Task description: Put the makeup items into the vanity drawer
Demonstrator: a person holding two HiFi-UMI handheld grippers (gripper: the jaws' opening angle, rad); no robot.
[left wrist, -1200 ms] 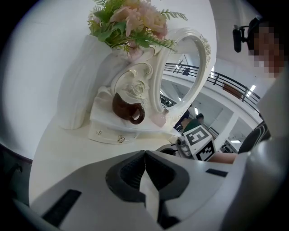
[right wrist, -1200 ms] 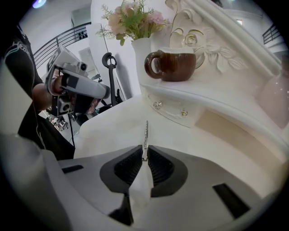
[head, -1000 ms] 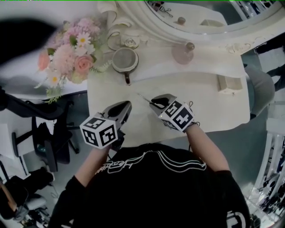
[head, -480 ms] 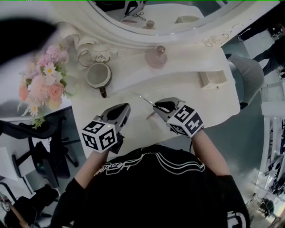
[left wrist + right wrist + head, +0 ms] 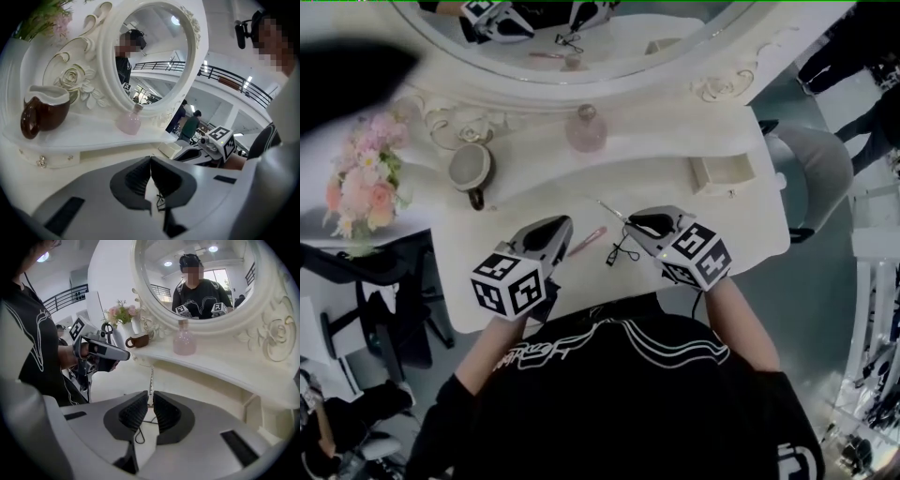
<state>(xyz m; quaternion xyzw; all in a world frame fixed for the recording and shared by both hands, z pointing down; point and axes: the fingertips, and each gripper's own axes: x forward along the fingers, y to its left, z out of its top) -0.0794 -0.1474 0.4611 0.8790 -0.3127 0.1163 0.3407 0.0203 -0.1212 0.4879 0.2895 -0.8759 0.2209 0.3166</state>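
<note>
Because the left gripper (image 5: 561,225) has its jaws pressed together on nothing, near the front of the table (image 5: 741,234), a careless sweep could knock the pink pencil (image 5: 586,241) just to its right off the edge. Beside that lies a black wire curler (image 5: 623,249), likewise not yet in the drawer. The right gripper (image 5: 630,217) pinches a thin metal stick (image 5: 607,206) by its very end. So slim a thing may pivot or slip out, or its tip may catch the wall of the small open drawer (image 5: 724,190) further right.
</note>
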